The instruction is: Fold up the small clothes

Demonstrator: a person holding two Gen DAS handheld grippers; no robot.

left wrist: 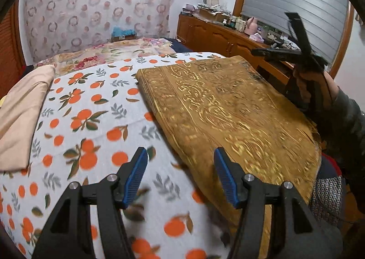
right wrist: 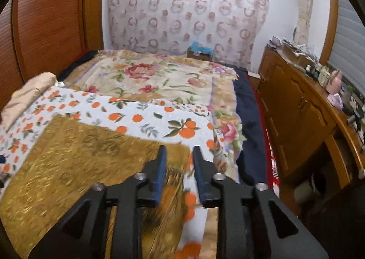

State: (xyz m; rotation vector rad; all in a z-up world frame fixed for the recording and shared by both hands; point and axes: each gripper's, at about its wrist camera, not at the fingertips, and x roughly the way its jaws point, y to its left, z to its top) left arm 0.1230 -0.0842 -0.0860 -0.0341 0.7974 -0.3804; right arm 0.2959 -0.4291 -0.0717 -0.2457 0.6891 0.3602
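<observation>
Here, gold-patterned brown cloth (left wrist: pixel 223 103), folded flat.

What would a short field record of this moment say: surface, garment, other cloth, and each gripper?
surface: orange-print sheet on a bed
garment: gold patterned cloth, folded, lying flat on the sheet
other cloth: beige cloth at the sheet's left edge
left gripper: open, nothing between the jaws
right gripper: open, above the gold cloth's edge, not gripping it

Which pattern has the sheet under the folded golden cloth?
Oranges with leaves on white sheet; clearest in the left wrist view.
</observation>
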